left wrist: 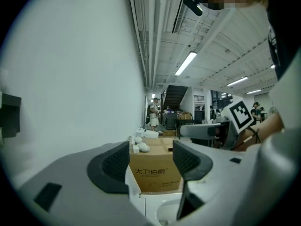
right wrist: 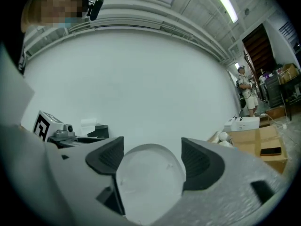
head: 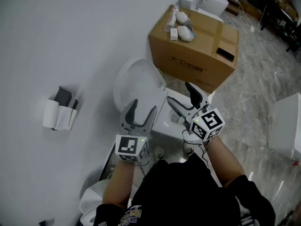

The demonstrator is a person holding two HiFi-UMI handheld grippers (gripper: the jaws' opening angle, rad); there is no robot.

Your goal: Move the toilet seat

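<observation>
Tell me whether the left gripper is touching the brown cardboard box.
Apart. The head view shows the left gripper, jaws open, over the white toilet lid, clear of the brown cardboard box beyond.

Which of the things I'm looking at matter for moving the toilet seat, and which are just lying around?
For the job:
toilet seat, standing upright
toilet bowl
left tongs and right tongs, both open and empty

Lying about:
cardboard box
small white items on top of it
white holder off to the left
</observation>
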